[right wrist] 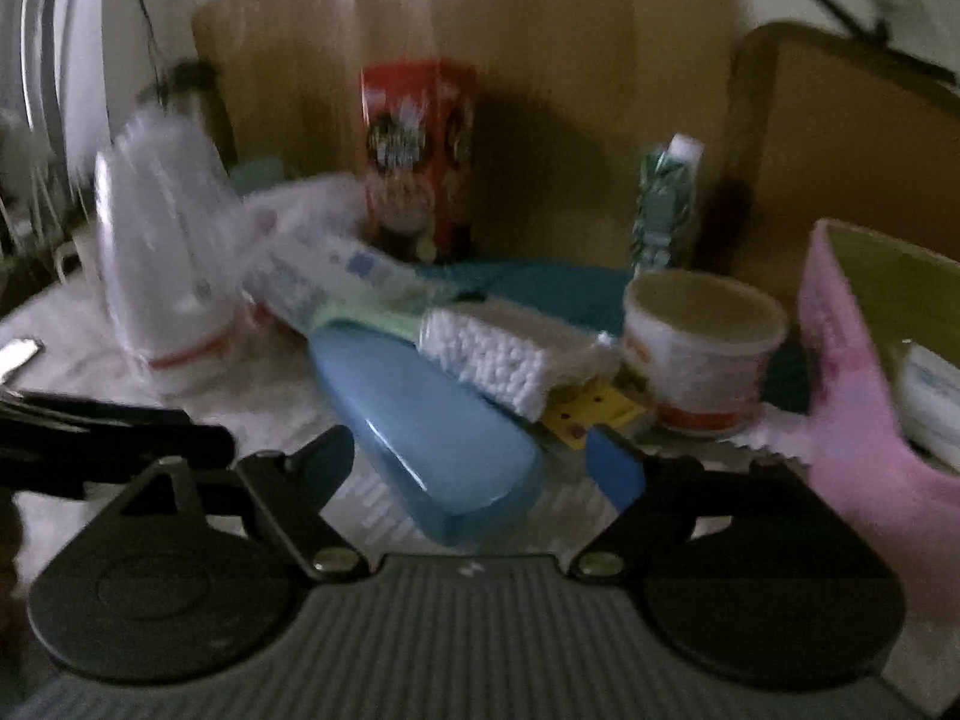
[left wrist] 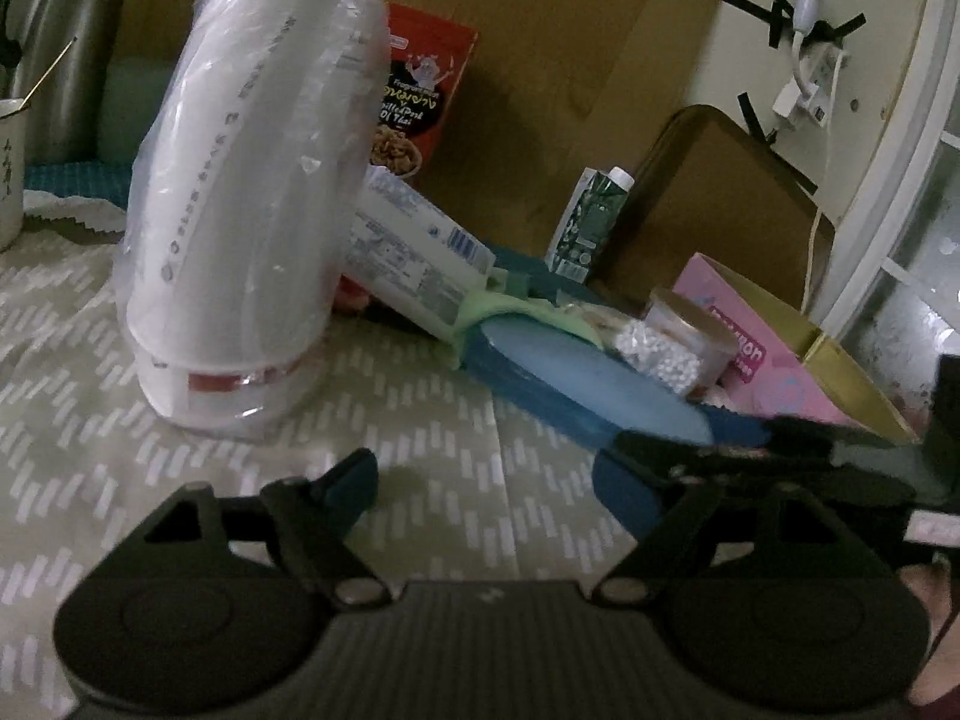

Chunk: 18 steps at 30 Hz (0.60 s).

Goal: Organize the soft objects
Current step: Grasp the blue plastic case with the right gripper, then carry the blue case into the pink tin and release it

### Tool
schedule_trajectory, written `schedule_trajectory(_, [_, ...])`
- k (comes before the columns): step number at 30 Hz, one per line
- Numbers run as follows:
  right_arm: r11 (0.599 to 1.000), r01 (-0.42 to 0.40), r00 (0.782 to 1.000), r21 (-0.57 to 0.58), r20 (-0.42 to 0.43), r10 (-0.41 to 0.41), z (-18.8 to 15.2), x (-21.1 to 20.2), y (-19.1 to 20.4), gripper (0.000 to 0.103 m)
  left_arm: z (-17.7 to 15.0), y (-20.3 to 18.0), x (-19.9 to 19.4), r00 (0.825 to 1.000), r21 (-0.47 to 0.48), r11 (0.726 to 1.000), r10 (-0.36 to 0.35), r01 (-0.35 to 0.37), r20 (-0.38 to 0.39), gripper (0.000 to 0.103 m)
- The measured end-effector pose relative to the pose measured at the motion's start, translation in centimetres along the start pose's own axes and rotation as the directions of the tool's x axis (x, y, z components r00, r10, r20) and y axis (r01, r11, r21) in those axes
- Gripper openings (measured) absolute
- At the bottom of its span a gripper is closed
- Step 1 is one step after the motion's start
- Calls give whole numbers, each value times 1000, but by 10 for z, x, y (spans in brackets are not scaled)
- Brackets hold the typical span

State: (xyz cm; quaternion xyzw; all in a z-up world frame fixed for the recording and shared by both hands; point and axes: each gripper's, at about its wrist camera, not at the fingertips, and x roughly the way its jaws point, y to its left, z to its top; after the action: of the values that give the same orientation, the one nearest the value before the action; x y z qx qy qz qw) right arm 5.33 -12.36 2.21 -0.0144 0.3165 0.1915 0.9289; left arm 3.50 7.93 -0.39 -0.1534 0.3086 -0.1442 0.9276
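Patterned tablecloth [left wrist: 180, 516], one blue case [right wrist: 420, 420], one pink box [right wrist: 852, 396], both grippers' fingers spread, empty

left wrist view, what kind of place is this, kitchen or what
Probably a home table, kitchen or dining, used as a catch-all. A patterned tablecloth covers it, with a sleeve of disposable cups, a snack bag and a small carton crowded against the wall.

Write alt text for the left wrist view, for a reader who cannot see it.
The open left gripper hovers over a patterned tablecloth, holding nothing. Ahead stands a plastic-wrapped stack of white cups, with a white tube leaning behind it. To the right lie a blue oval case, a bag of white beads and a pink box.
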Motion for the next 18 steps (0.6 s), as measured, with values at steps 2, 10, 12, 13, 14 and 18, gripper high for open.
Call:
schedule_trajectory(2, [1000, -20, 999, -4, -30, 20, -4, 4, 2, 66, -2, 1, -2, 1000, -13, 1000, -10, 10, 4, 83])
schedule_trajectory(10, [997, -77, 997, -27, -18, 76, -40, -62, 12, 60, -2, -3, -3, 998, 1, 998, -60, 60, -18, 91])
schedule_trajectory(12, [995, -92, 996, -32, -21, 91, -52, -83, 12, 60, -4, -14, -3, 996, 32, 996, -83, 84, -44, 91])
schedule_trajectory(13, [995, -97, 995, -33, -24, 96, -58, -91, 11, 60, -6, -21, -3, 993, 42, 993, -108, 110, -57, 91])
schedule_trajectory(14, [994, -102, 995, -32, -24, 101, -64, -99, 10, 60, -8, -28, -3, 988, 49, 989, -135, 138, -68, 91])
schedule_trajectory(18, [997, -75, 997, -13, -3, 75, -82, -118, 3, 62, -15, -60, 4, 979, 113, 977, -169, 181, -111, 87])
